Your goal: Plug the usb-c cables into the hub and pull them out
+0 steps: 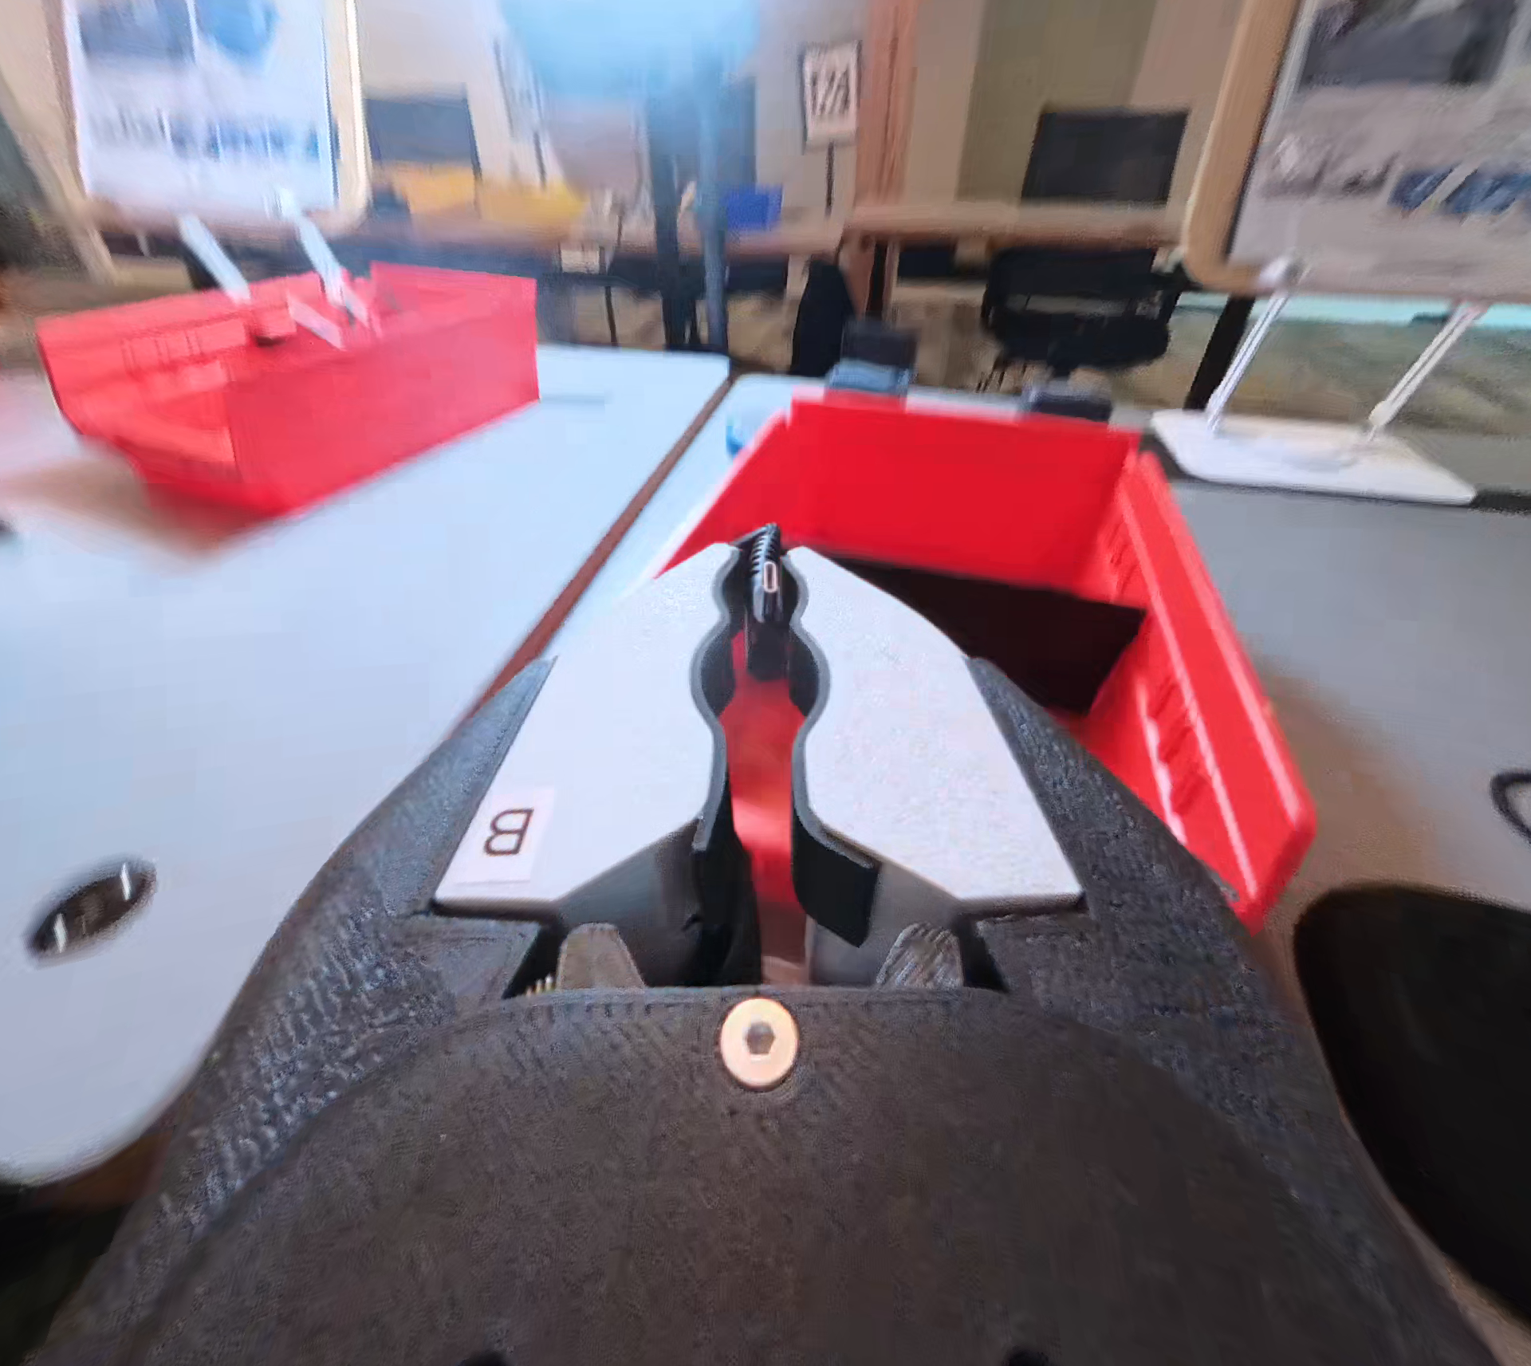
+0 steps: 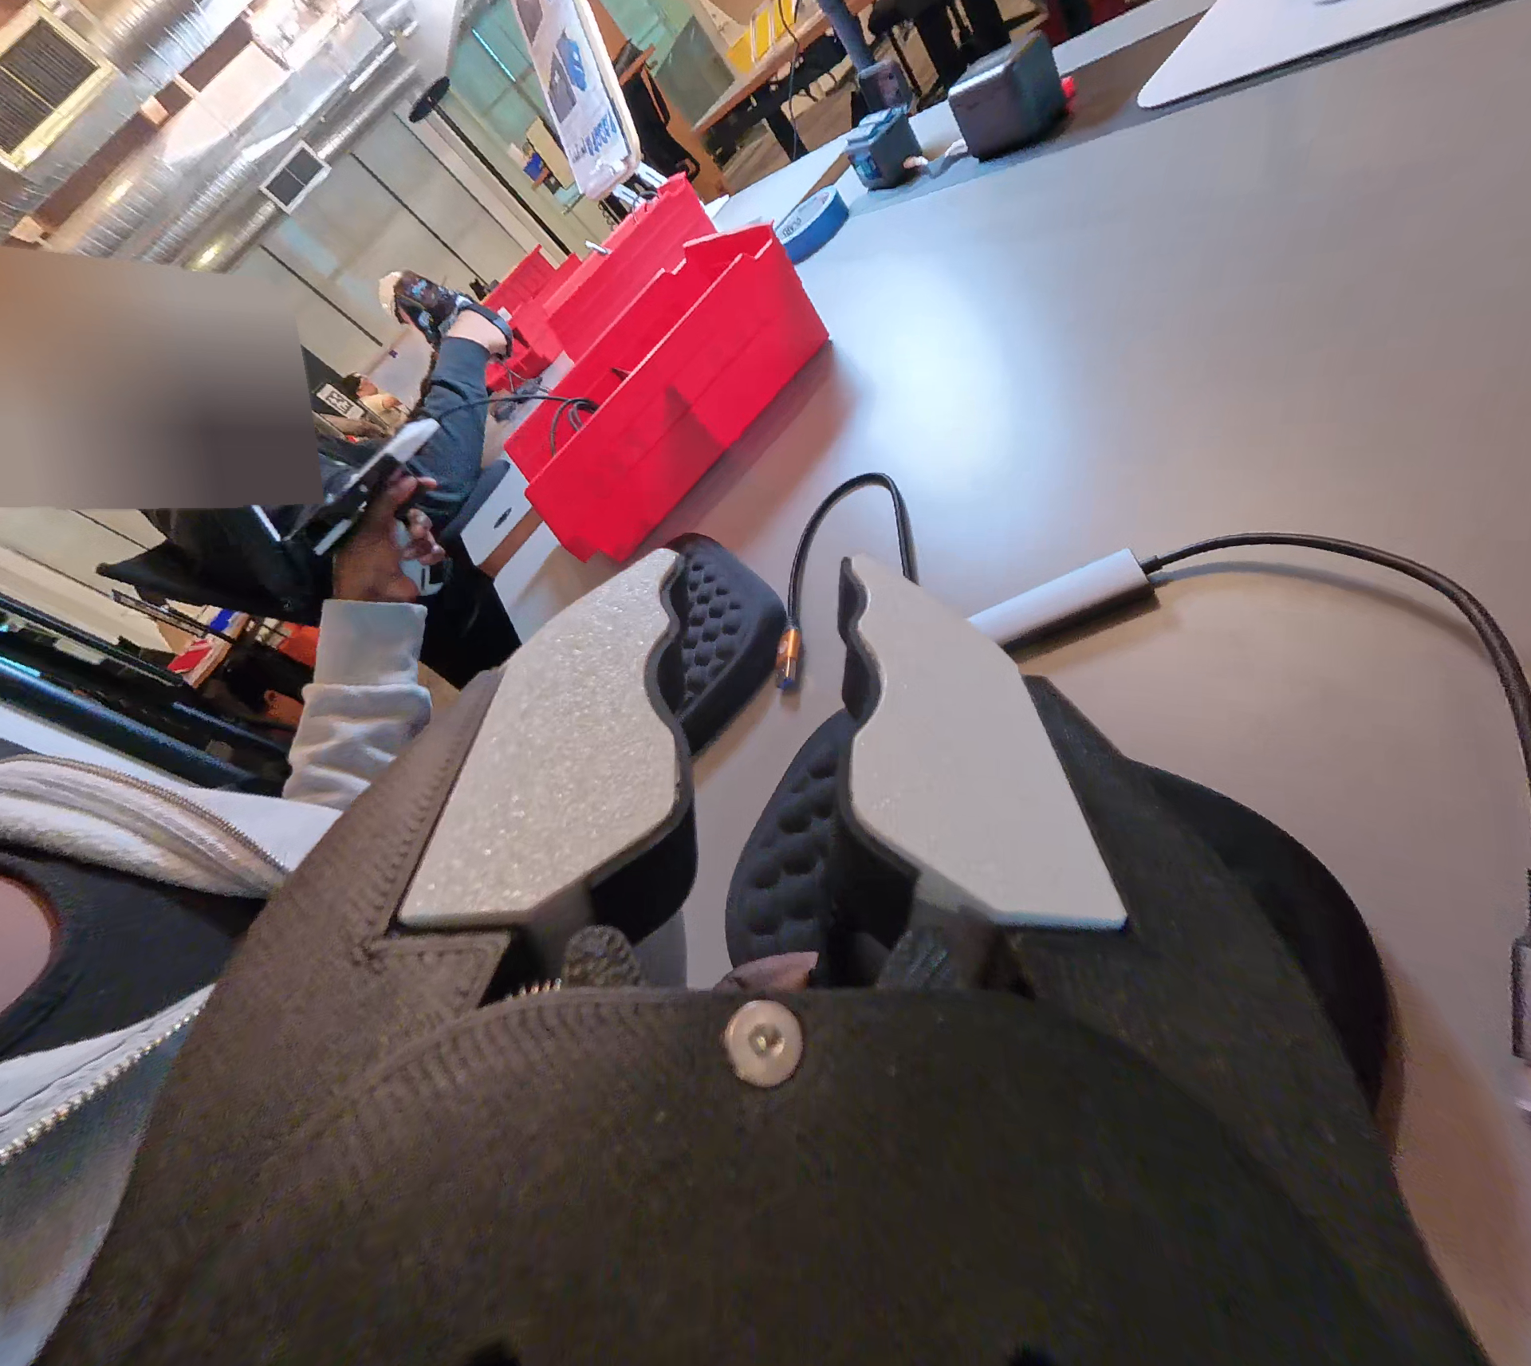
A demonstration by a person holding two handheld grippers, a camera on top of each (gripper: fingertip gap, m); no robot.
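My left gripper (image 1: 766,564) is shut on a black USB-C plug (image 1: 768,585); its metal end faces the camera and it is held above an open red bin (image 1: 953,489). My right gripper (image 2: 787,580) is open and empty, tilted, low over the grey table (image 2: 1160,349). Between and just beyond its fingertips lies a black cable with an orange-collared plug (image 2: 789,655). The silver hub (image 2: 1069,593) lies right of the right finger, partly hidden by it, with its own black cable (image 2: 1408,572) curving to the right.
A red bin (image 2: 688,398) with black cables inside stands beyond the right gripper; a second red bin (image 1: 290,398) sits far left. A blue tape roll (image 2: 816,216), black cubes (image 2: 1006,96) and a white stand base (image 2: 1325,1) stand at the back. People are at the left. Across from one pair of fingers to the other is roughly 55 cm. My right gripper is the nearer one to the silver hub (image 2: 1069,593): about 15 cm, against 55 cm.
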